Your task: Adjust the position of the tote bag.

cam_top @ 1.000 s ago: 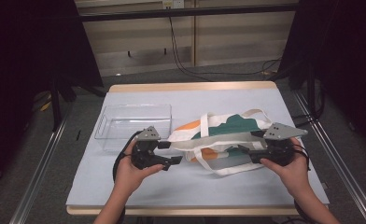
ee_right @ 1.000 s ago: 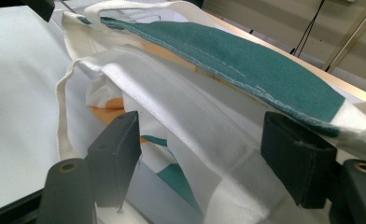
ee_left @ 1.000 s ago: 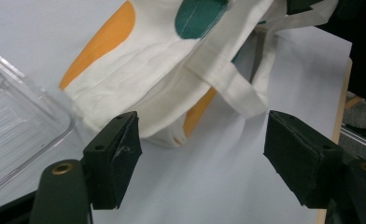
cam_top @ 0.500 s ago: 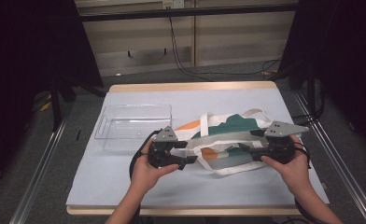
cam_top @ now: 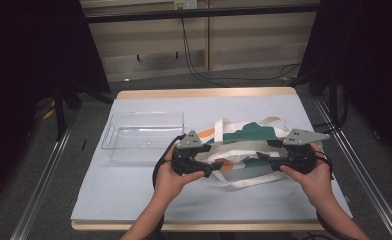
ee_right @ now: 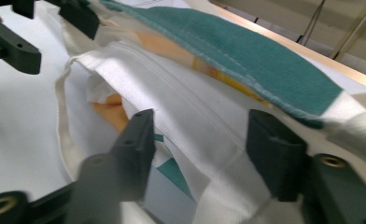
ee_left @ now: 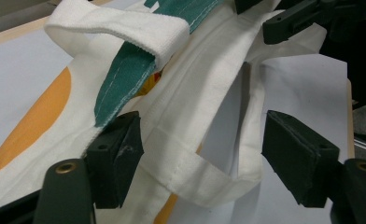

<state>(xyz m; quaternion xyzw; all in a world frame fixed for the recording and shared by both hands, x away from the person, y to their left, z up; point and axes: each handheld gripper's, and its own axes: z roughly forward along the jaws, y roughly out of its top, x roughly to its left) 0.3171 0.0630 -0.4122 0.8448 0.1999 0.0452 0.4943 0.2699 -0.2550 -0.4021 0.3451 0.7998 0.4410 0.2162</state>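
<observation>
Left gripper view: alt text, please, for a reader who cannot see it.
Two black fingers stand open around the edge of a white, green and orange canvas tote bag lying on a pale table; a white webbing strap loops between them.

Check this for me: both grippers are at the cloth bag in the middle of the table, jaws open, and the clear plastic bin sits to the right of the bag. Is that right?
Not quite. The clear plastic bin sits to the left of the cloth bag, not the right, as the high view shows. The rest holds: the left gripper and right gripper are both at the bag in the middle of the table, jaws open.
</observation>
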